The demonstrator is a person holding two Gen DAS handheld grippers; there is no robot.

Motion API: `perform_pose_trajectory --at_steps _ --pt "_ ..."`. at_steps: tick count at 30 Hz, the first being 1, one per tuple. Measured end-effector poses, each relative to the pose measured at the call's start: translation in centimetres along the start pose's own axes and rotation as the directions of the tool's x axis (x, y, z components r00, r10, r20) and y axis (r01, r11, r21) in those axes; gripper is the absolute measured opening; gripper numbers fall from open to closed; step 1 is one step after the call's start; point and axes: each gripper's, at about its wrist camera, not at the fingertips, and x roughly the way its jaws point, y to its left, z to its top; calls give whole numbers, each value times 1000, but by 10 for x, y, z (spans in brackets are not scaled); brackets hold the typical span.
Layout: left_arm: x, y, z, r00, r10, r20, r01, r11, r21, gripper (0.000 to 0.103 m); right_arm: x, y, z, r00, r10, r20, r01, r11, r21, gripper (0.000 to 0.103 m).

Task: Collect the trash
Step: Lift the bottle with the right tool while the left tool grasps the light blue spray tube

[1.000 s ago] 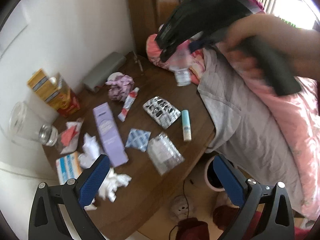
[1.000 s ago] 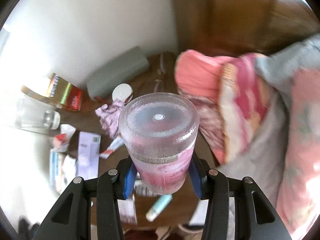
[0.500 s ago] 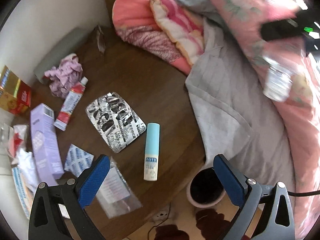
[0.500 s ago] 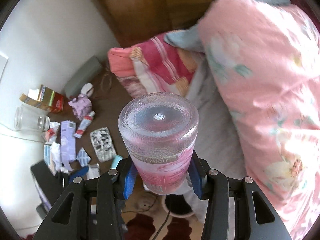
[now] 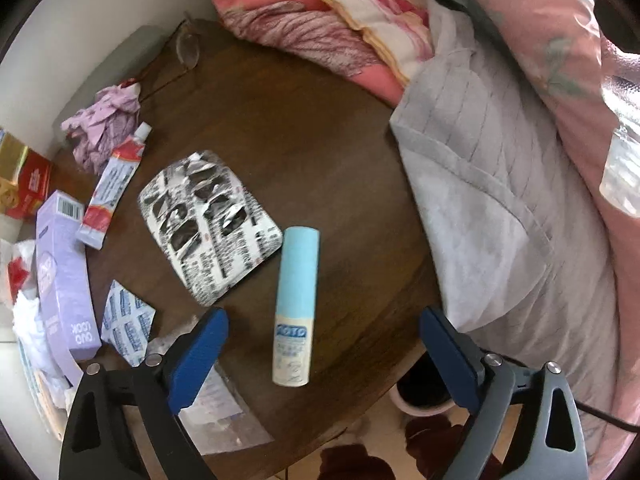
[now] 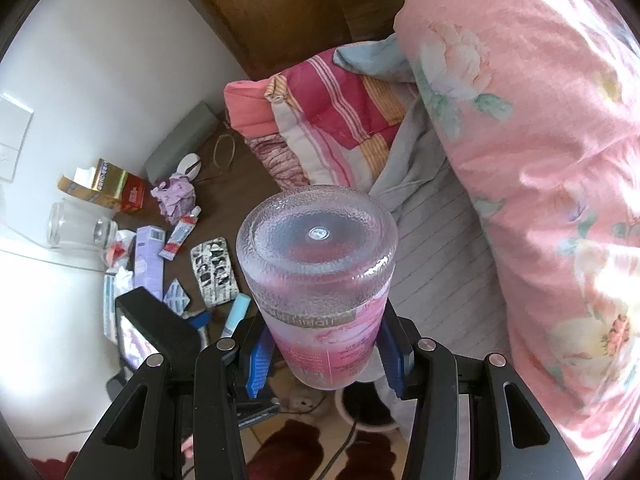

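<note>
A light blue tube (image 5: 298, 280) lies on the brown round table (image 5: 300, 120). My left gripper (image 5: 322, 318) points down over it, one blue finger on each side. Its jaws are closing and the pads stand clear of the tube. Around it lie a used silver blister pack (image 5: 208, 220), a red-and-white tube (image 5: 114, 184), a purple box (image 5: 60, 272), a blue sachet (image 5: 126, 320), crumpled purple paper (image 5: 104, 128) and a clear wrapper (image 5: 216, 412). My right gripper (image 6: 324, 356) is shut on a clear plastic bottle (image 6: 316, 264) with a pink label, held base outward above a round bin (image 6: 368, 412) on the floor.
Pink and grey bedding (image 5: 500, 200) hangs over the table's right edge. Glasses (image 5: 188, 46), a grey case (image 6: 180, 140), a red-and-gold box (image 6: 108, 192) and a glass jar (image 6: 80, 224) sit along the wall. White tissues (image 5: 28, 312) lie at the left edge.
My left gripper has come down close over the light blue tube and its jaws have narrowed a little. My right gripper carried the bottle from over the table to beside the bed.
</note>
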Motion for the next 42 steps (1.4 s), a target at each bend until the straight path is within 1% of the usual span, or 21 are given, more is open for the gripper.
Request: perform_pose_trajectory --at_steps 5,8,10,12,13,14,16,19,20,21,22,23,24,26,27,30,34,40,42 --pt "3 -5 3 1000 0 0 0 1000 -14 96 1 1 -5 1000 21 -1 -21 1000 0 45" --pt "3 -5 2 1000 -1 8 1 1000 -5 94 5 0 -8 999 30 -13 -30 1000 5 45" --pt "-3 -2 -4 1000 -4 17 3 1000 8 90 6 0 -9 999 34 -18 -34 999 8 45" --pt "-15 -6 -7 1000 -6 28 5 999 32 74 7 0 -11 999 40 -18 -40 999 11 45" --pt "-19 -7 -8 1000 -7 29 6 999 44 71 8 0 -12 999 42 -19 -42 999 12 45" --pt "-21 -8 -8 1000 -7 25 6 999 52 69 9 0 -13 999 43 -20 -43 999 13 45" --pt "-22 -8 -7 1000 -8 23 7 999 50 68 11 1 -15 999 50 -17 -50 999 16 45" --pt "-25 -7 -5 1000 -10 25 9 999 53 62 12 2 -16 998 61 -17 -60 998 21 45" --pt "-26 -7 -4 1000 -12 24 10 999 53 57 11 2 -16 998 63 -16 -63 998 21 45" --pt "-30 -9 -2 1000 -13 24 12 998 54 47 11 3 -17 998 64 -15 -64 998 20 45" --pt "-31 -7 0 1000 -12 24 11 999 51 41 10 3 -17 998 65 -13 -65 998 19 45" --pt "-31 -6 3 1000 -13 23 12 999 45 23 10 3 -18 998 67 -12 -67 998 18 45" --pt "-33 -1 5 1000 -18 22 17 1000 24 18 9 3 -18 998 67 -11 -67 998 18 45" --pt "-34 11 12 998 -55 18 55 998 -7 18 8 3 -18 998 66 -4 -66 998 16 45" --pt "-35 13 12 998 -63 20 63 998 -5 17 8 3 -18 998 66 -3 -66 998 16 45" --pt "-37 13 13 998 -54 30 54 998 13 17 9 4 -18 998 67 0 -67 998 13 45" --pt "-43 16 10 996 -87 29 87 996 -22 17 7 4 -25 997 72 7 -72 997 16 45" --pt "-61 13 -9 994 -97 55 97 995 2 17 2 1 -45 996 87 4 -87 995 45 45" --pt "-74 10 -20 992 -108 65 108 994 5 17 -2 1 -59 995 96 4 -96 994 60 45"
